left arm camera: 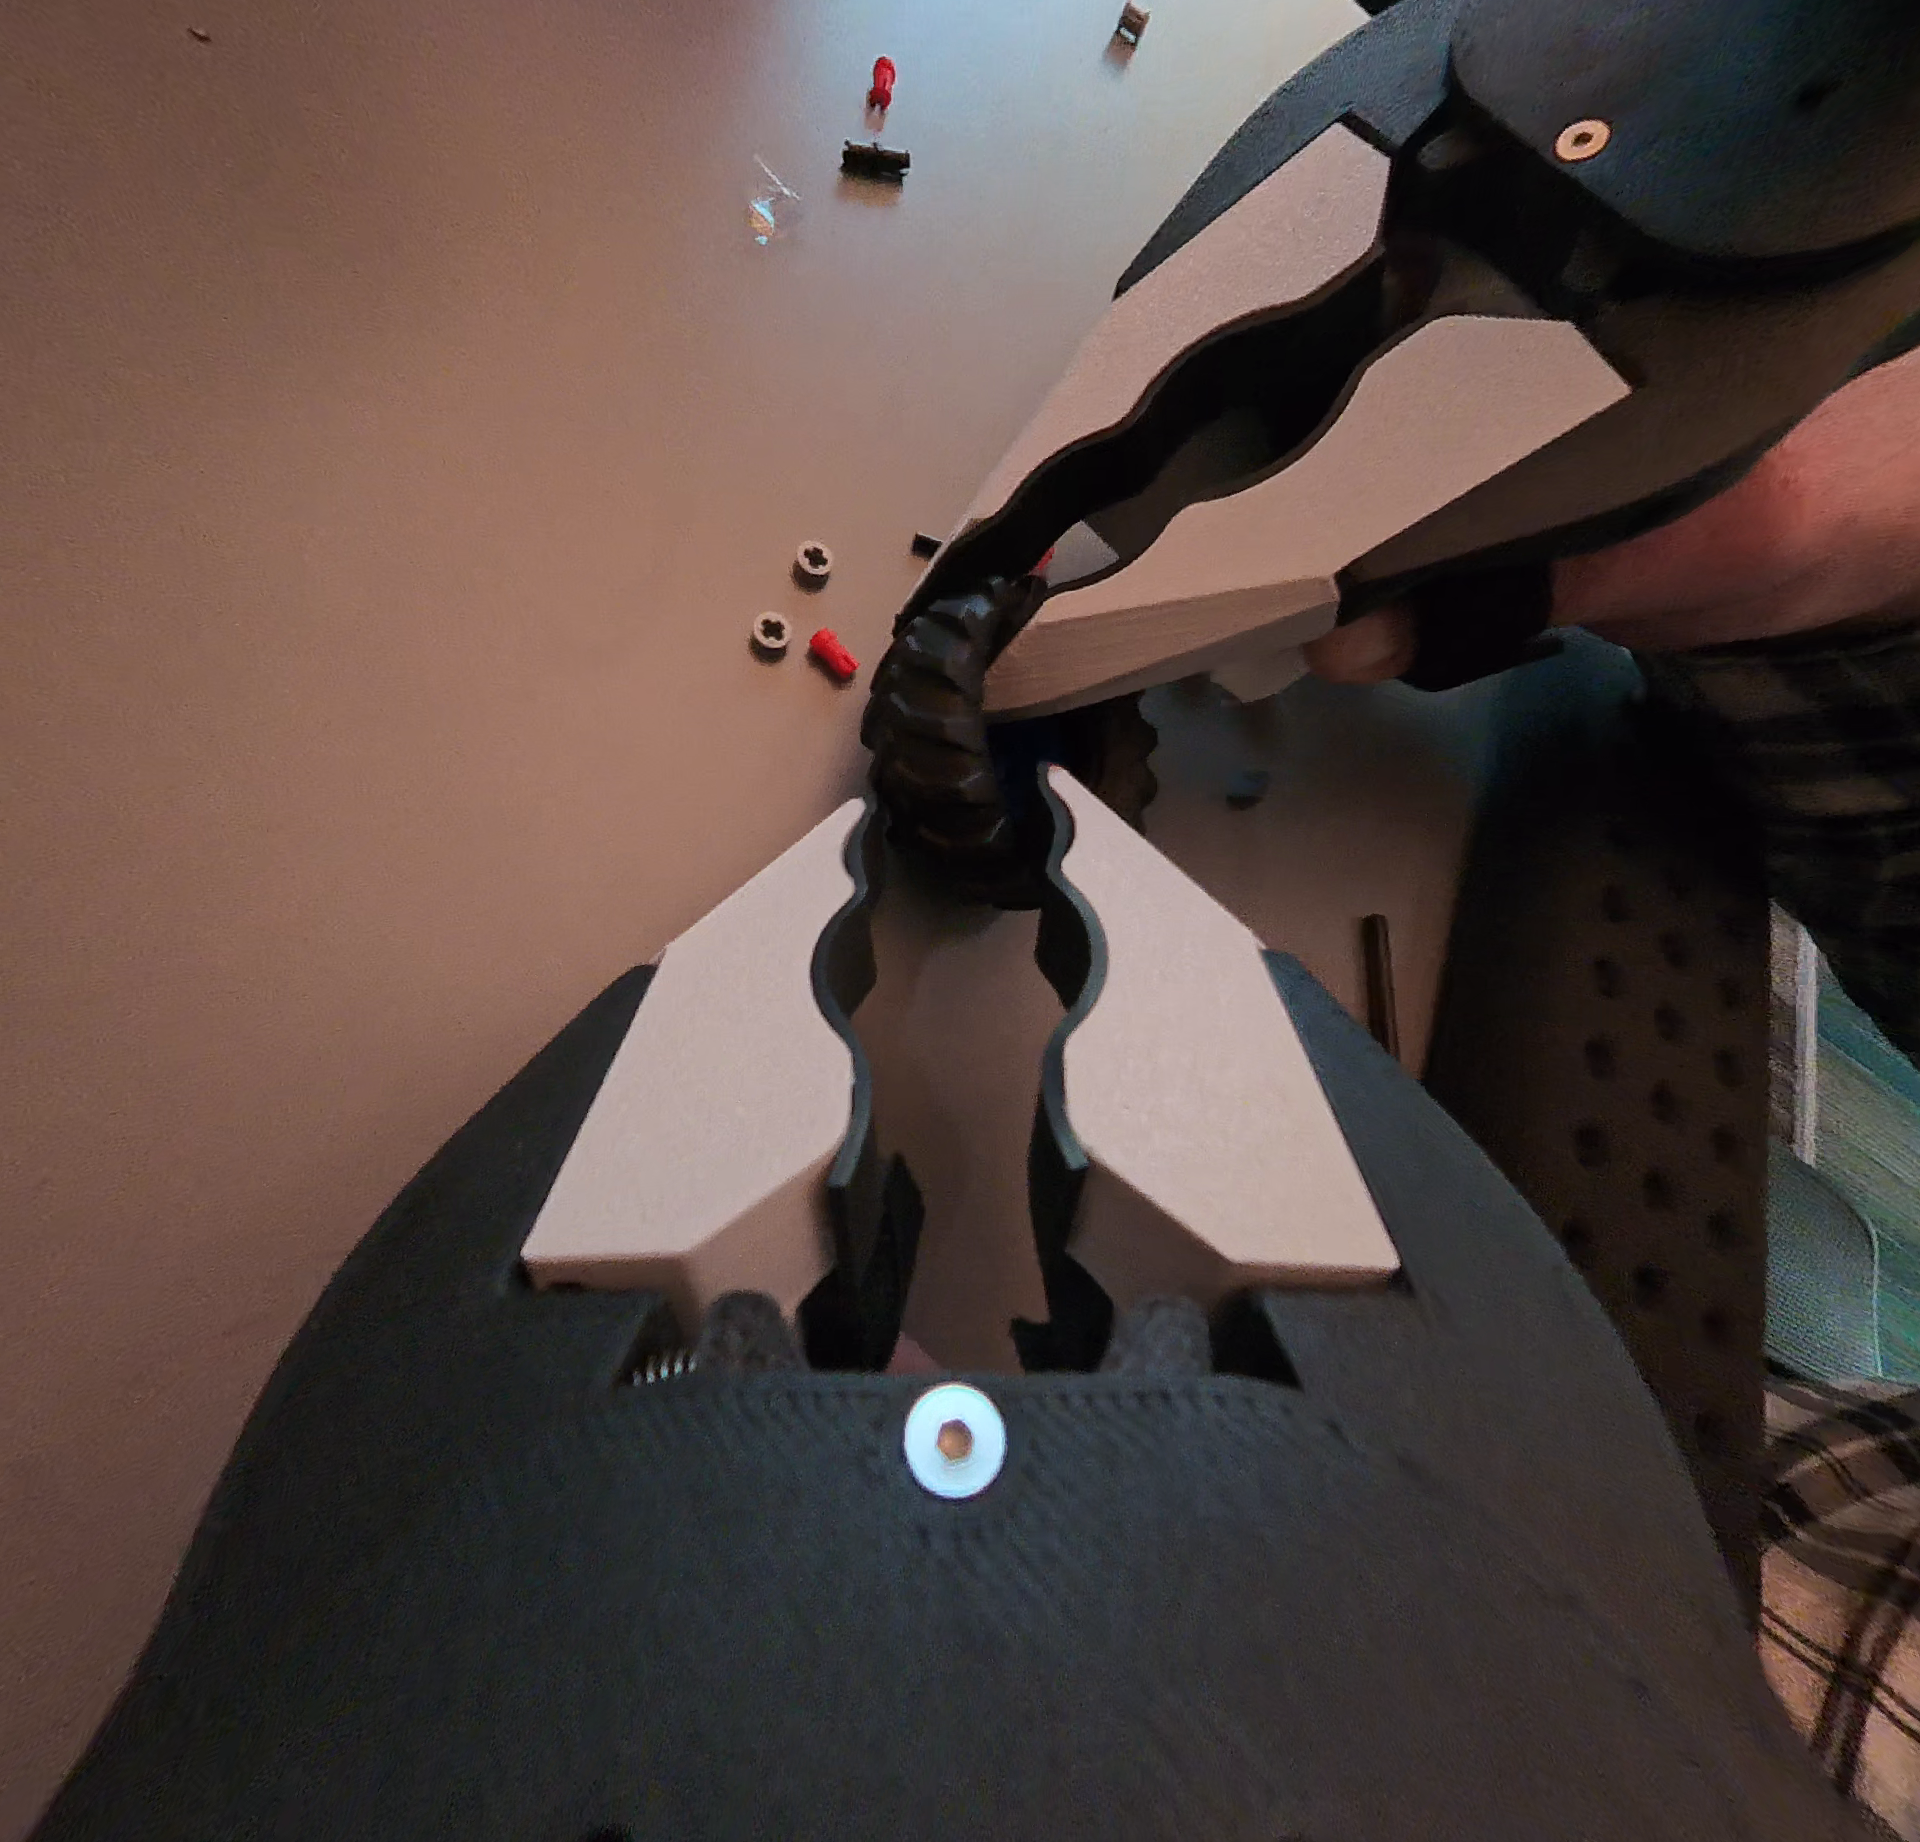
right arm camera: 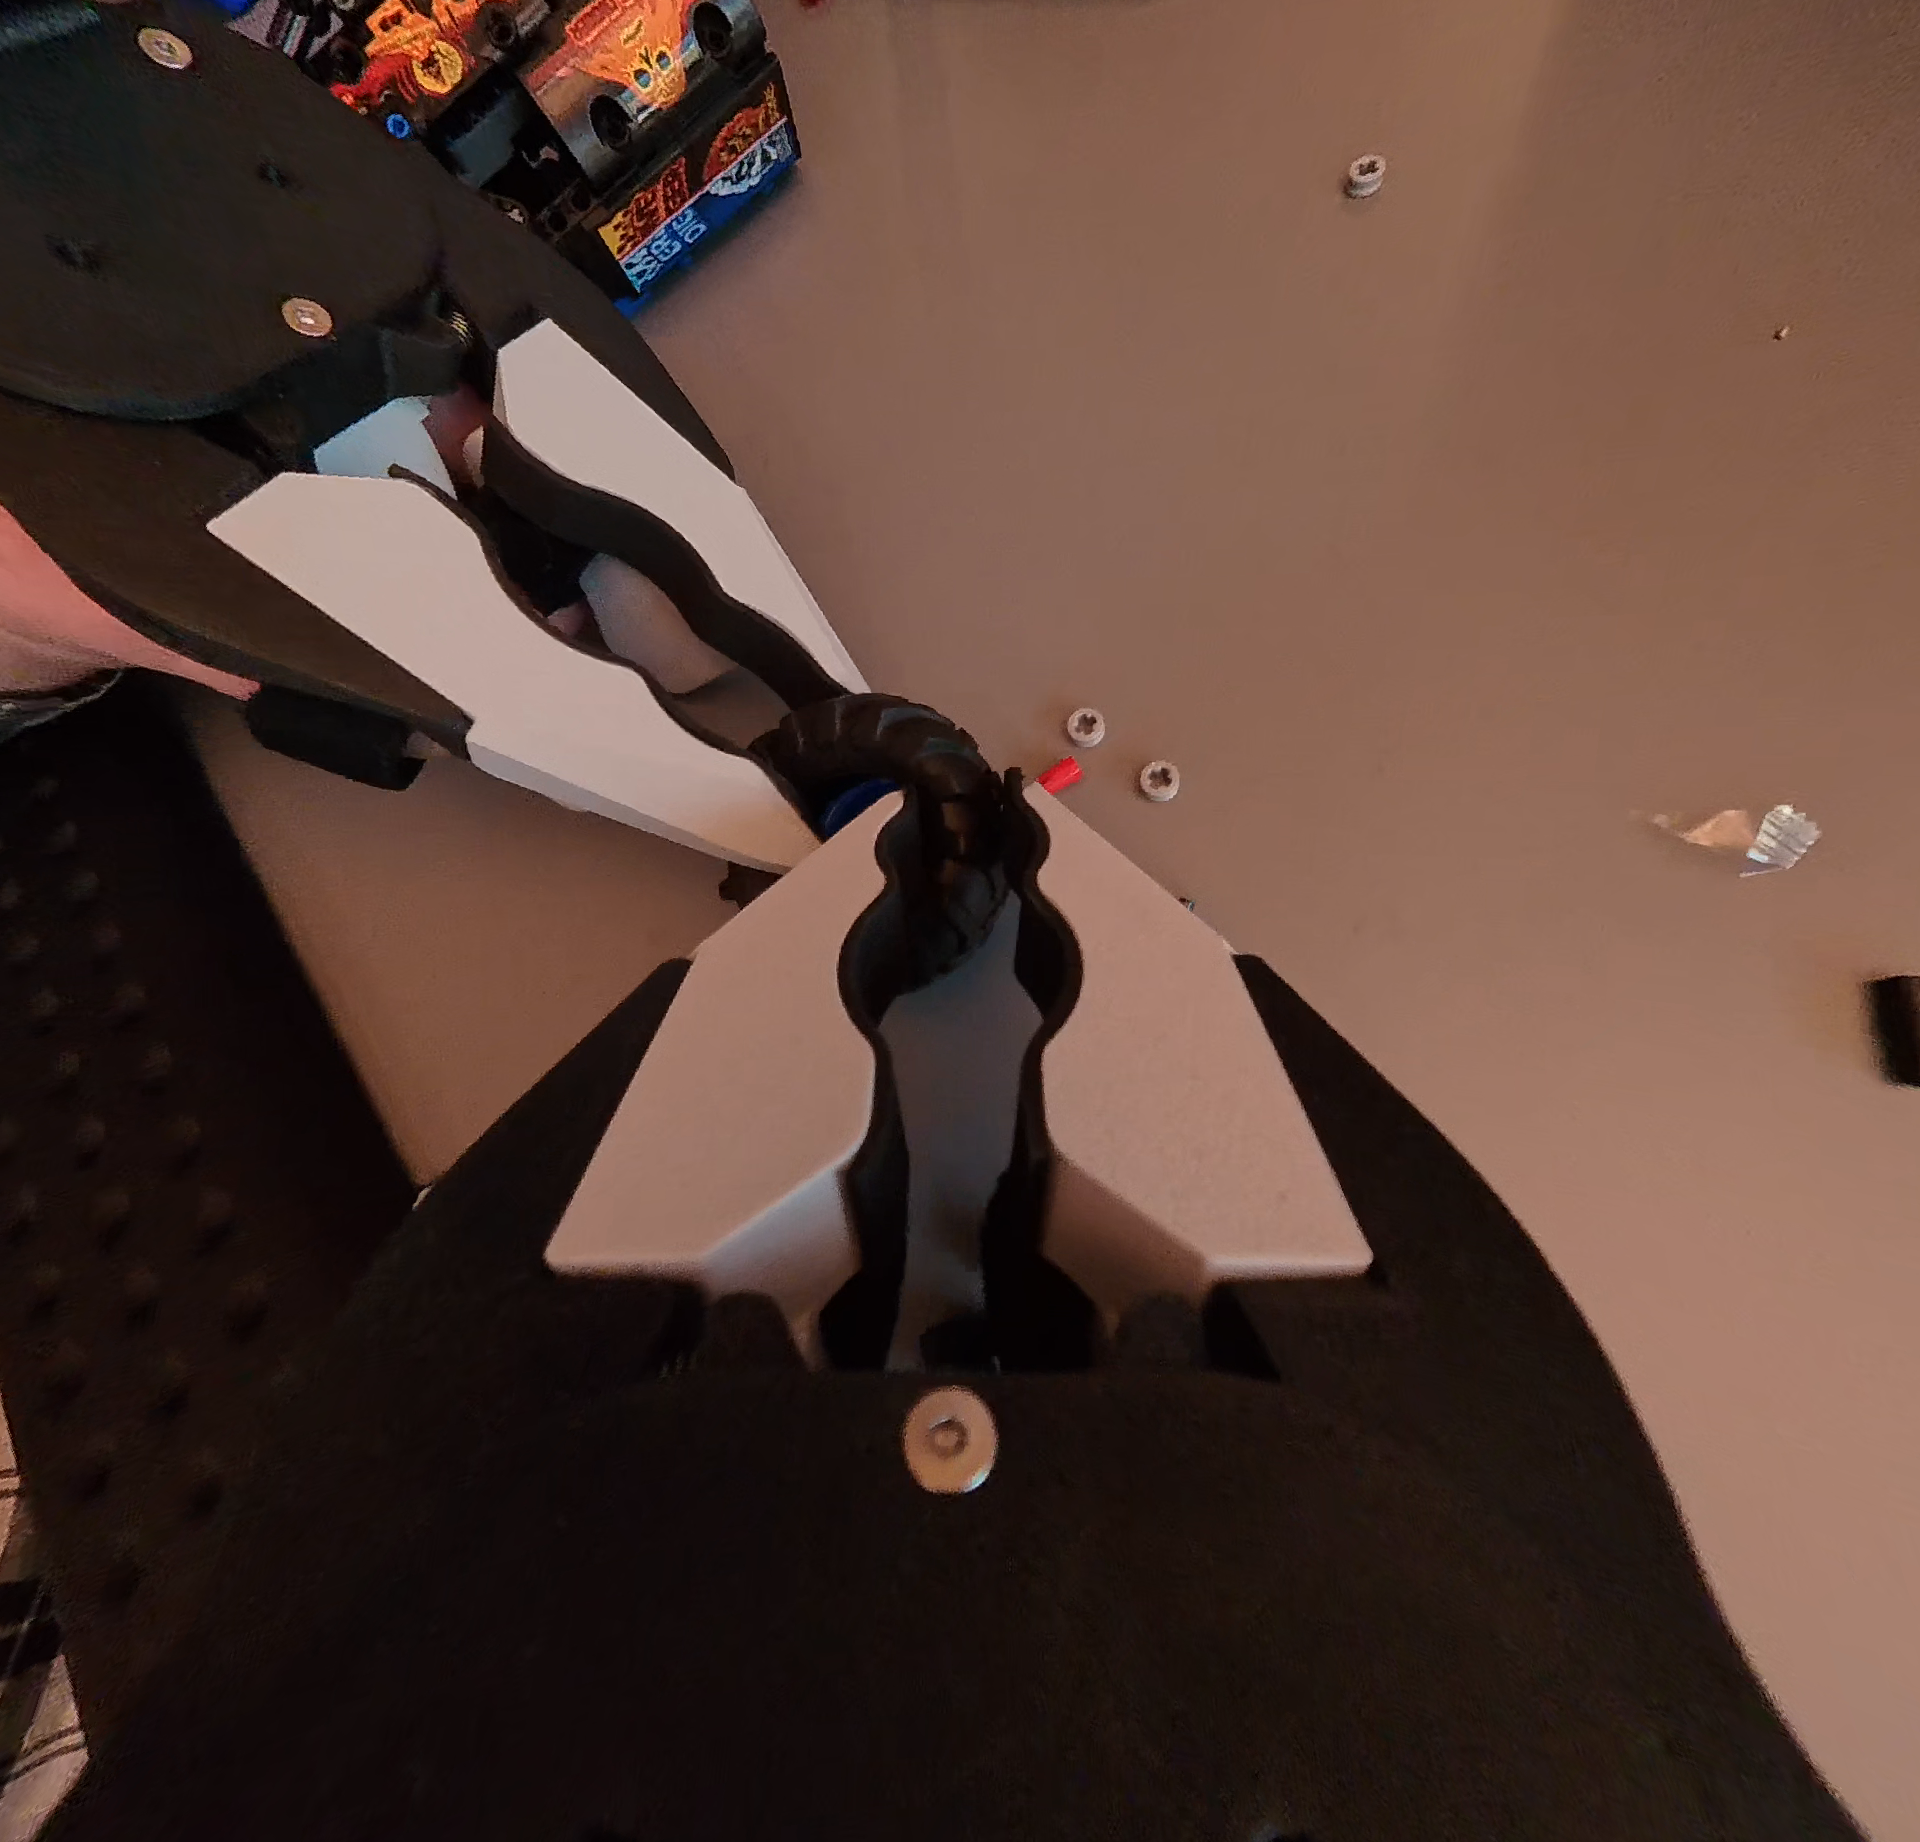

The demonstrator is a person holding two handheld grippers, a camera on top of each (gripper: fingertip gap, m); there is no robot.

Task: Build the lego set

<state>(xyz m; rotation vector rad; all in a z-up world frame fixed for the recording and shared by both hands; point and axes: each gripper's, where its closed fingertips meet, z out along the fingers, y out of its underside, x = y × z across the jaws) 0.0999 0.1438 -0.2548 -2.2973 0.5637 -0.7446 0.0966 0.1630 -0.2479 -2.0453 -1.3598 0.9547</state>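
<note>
Both your grippers meet on one knobbly black rubber tyre held above the beige table. Your left gripper pinches its lower edge; your right gripper clamps the tread from the other side. On the table just beside it lie two grey round bushes and a small red pin.
</note>
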